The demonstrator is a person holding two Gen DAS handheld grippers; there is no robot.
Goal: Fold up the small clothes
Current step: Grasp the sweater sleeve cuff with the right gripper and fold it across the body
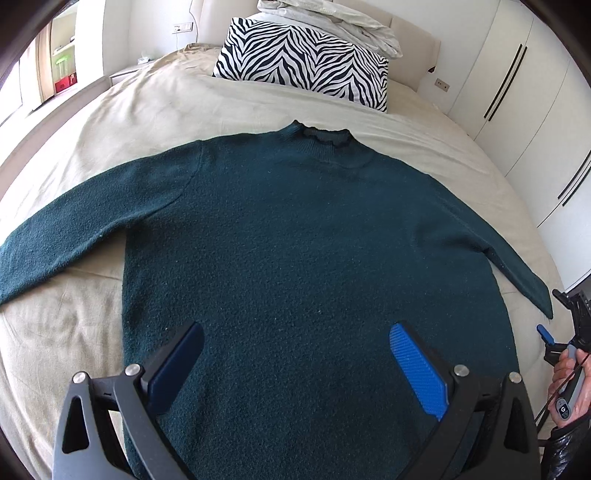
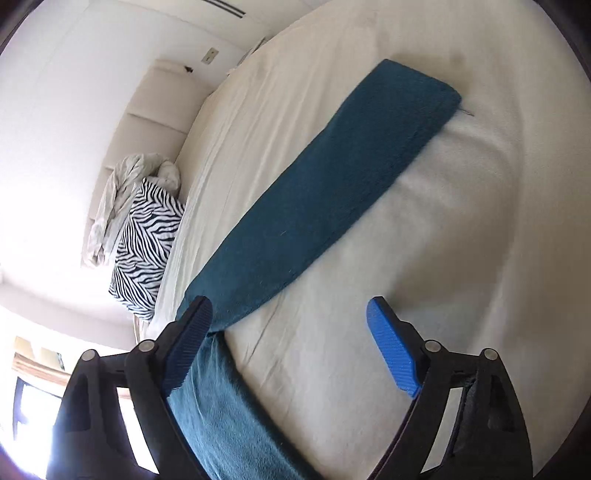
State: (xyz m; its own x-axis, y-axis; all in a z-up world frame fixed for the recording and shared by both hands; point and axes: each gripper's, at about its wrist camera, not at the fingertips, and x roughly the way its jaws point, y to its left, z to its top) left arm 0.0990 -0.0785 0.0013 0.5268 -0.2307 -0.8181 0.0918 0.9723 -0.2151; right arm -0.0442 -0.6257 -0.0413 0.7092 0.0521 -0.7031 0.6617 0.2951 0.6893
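A dark teal sweater (image 1: 295, 236) lies flat on the bed, collar at the far side, both sleeves spread out. My left gripper (image 1: 295, 354) is open and empty, held over the sweater's lower body. My right gripper (image 2: 290, 332) is open and empty, just above the bed beside the sweater's right sleeve (image 2: 325, 184); the sleeve runs from its left finger to the cuff at the upper right. The right gripper also shows at the right edge of the left wrist view (image 1: 569, 332), held by a hand.
The beige bed sheet (image 1: 110, 122) covers a wide bed. A zebra-print pillow (image 1: 306, 62) with grey bedding (image 1: 332, 18) on it sits at the headboard. White wardrobe doors (image 1: 517, 92) stand to the right of the bed.
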